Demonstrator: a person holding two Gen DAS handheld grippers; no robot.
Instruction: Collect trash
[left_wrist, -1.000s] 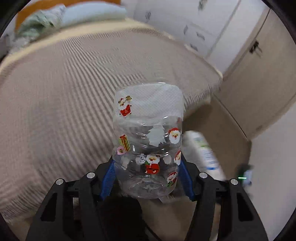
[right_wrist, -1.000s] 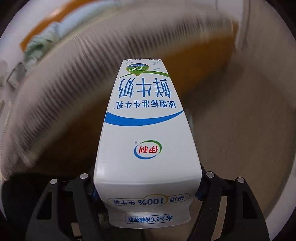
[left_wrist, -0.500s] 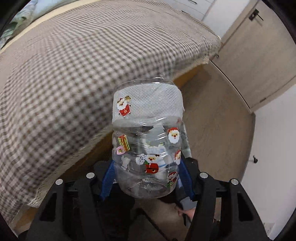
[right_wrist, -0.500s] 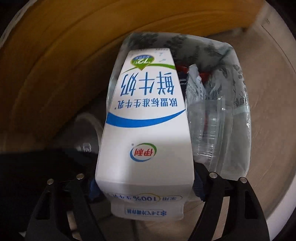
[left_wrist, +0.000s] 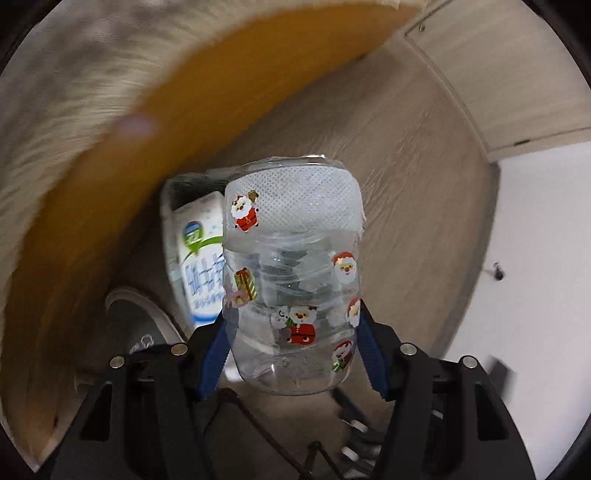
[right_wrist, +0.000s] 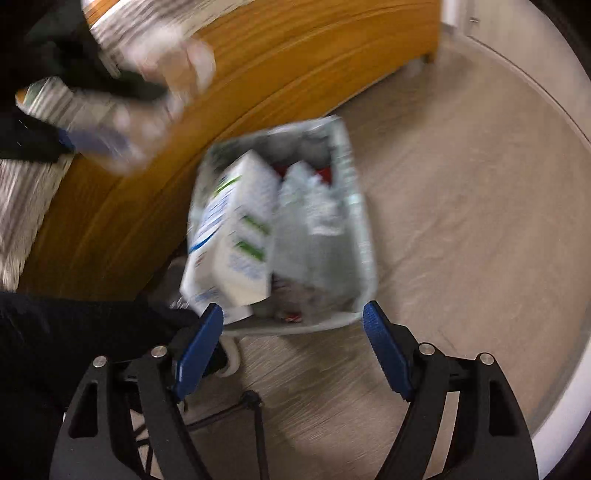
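Bottle points away (gripper-held).

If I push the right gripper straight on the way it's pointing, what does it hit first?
Most likely the near rim of the trash bag, just ahead of the empty right gripper. Past the rim lie the milk carton and clear plastic inside. The frame is blurred, so depth is uncertain.
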